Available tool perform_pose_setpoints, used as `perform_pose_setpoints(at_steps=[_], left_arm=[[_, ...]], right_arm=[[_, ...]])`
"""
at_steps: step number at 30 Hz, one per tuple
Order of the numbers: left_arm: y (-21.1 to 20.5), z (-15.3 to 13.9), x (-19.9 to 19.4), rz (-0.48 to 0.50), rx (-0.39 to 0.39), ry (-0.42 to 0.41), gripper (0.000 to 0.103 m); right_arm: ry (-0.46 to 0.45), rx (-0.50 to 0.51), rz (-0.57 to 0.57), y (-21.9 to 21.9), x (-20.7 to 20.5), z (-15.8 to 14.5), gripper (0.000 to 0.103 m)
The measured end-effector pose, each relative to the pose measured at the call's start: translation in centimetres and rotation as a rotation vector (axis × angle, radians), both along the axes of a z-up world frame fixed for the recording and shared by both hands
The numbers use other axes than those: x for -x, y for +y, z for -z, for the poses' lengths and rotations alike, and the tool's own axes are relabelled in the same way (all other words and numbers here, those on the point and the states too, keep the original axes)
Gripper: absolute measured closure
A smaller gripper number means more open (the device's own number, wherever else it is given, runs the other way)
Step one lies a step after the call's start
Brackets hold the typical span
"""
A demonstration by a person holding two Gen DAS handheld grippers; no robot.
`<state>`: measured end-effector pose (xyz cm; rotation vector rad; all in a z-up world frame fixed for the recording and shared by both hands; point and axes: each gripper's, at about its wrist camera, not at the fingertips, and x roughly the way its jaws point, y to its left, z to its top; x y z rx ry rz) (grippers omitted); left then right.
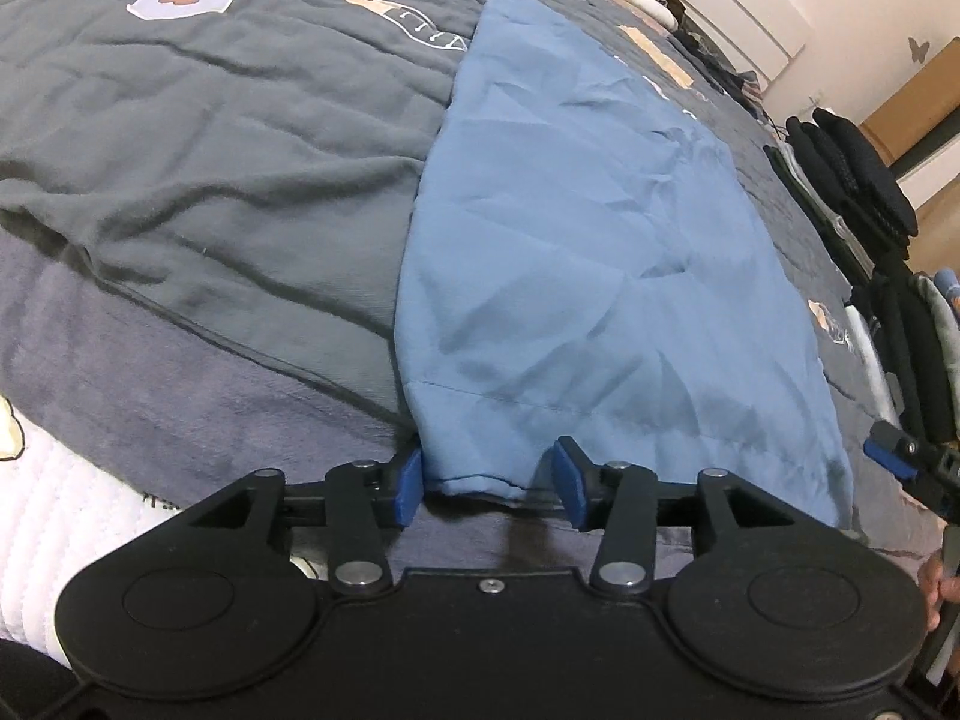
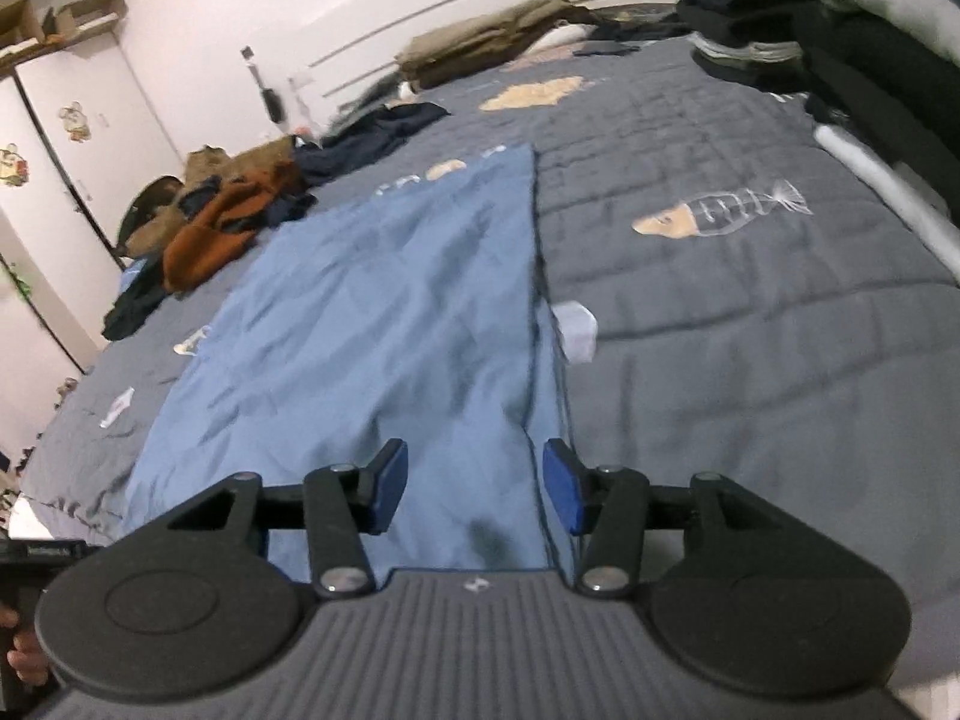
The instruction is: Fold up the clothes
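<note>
A light blue garment [image 1: 576,252] lies spread flat on the grey bedspread [image 1: 210,138], its hemmed end toward me. My left gripper [image 1: 489,486] stands open at the near left corner of the hem. The fabric's edge lies between the blue pads [image 1: 411,489], loose and not pinched. In the right wrist view the same garment [image 2: 372,312] stretches away, with a white tag [image 2: 576,333] at its right edge. My right gripper [image 2: 474,492] is open over the near right edge, with cloth under the gap. Its tip [image 1: 894,456] also shows at the right of the left wrist view.
Stacks of folded dark and grey clothes [image 2: 780,18] stand at the bed's right side. A loose heap with a brown-orange piece [image 2: 222,234] and an olive pile [image 2: 492,48] lie farther back. A white mattress edge [image 1: 54,510] shows near left. A hand [image 1: 939,591] is at the right.
</note>
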<state>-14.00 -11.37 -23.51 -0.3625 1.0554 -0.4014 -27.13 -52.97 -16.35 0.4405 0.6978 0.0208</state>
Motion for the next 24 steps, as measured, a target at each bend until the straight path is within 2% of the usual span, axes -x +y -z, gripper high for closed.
perform_pose_setpoints(at_steps=[3, 4, 6, 8, 13, 14, 16, 19, 24], left_arm=[[0.0, 0.0, 0.0, 0.001, 0.003, 0.001, 0.058], [0.0, 0.0, 0.0, 0.001, 0.003, 0.002, 0.057], [0.0, 0.1, -0.1, 0.001, 0.005, 0.003, 0.057], [-0.1, 0.1, -0.1, 0.002, 0.006, 0.004, 0.055], [-0.1, 0.1, -0.1, 0.012, 0.006, -0.001, 0.052], [-0.1, 0.2, -0.2, 0.013, 0.007, 0.000, 0.052], [-0.1, 0.2, -0.2, 0.013, 0.011, 0.001, 0.051], [-0.1, 0.2, -0.2, 0.012, 0.016, 0.001, 0.050], [0.5, -0.1, 0.0, -0.018, 0.049, -0.004, 0.048]], right_arm=[[0.041, -0.054, 0.002, -0.9, -1.6, 0.8, 0.057], [0.047, -0.072, 0.001, -1.1, -2.0, 1.0, 0.062], [0.045, -0.103, -0.004, -1.4, -2.5, 1.3, 0.064], [0.050, -0.128, -0.011, -1.6, -3.1, 1.6, 0.072], [0.110, -0.116, 0.002, -1.6, -4.3, 3.1, 0.072], [0.108, -0.109, 0.002, -1.4, -4.3, 3.1, 0.074], [0.103, -0.092, 0.005, -1.1, -4.2, 3.0, 0.097], [0.087, -0.087, 0.028, -1.0, -4.0, 2.7, 0.100], [0.002, -0.096, 0.099, -1.8, -2.7, 1.2, 0.101]])
